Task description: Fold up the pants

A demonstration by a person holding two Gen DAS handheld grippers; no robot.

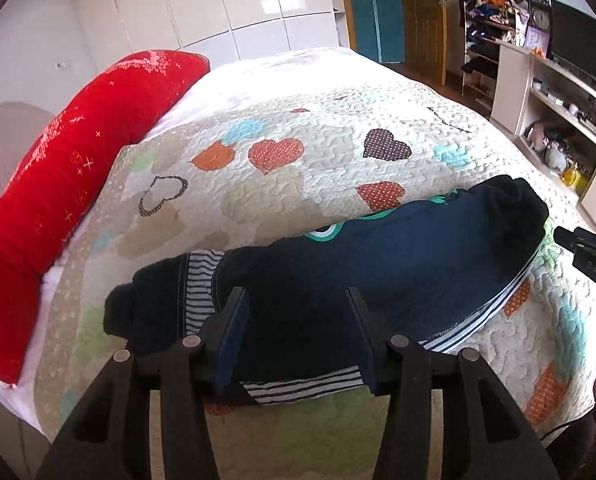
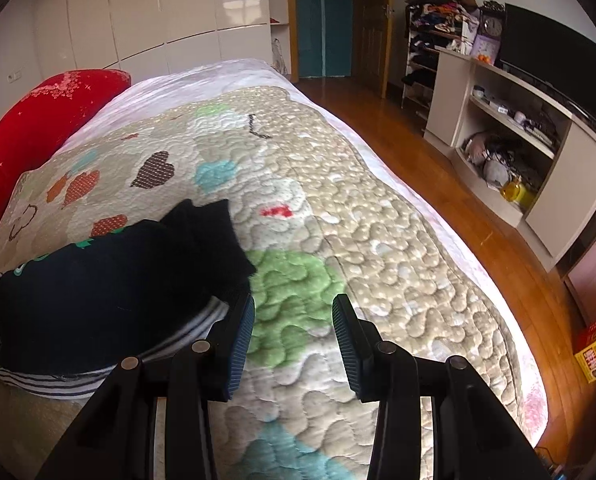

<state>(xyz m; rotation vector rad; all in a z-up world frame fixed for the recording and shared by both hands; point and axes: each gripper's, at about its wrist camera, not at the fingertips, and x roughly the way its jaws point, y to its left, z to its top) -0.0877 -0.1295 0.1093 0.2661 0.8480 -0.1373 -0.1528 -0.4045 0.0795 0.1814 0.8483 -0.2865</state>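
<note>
Left wrist view: the pants (image 1: pixel 338 264) lie bunched in a compact bundle on the bed (image 1: pixel 306 92), near its front edge. The left gripper (image 1: pixel 298 336) hovers over them, jaws wide apart, holding nothing. Folding appears largely done; tidying may remain.

Right wrist view: the right gripper (image 2: pixel 293 344) stands just beside the pants (image 2: pixel 109 292), jaws wide, empty. A red pillow (image 2: pixel 29 132) lies beyond the pants; wooden floor (image 2: pixel 398 128) lies beyond the bed.
</note>
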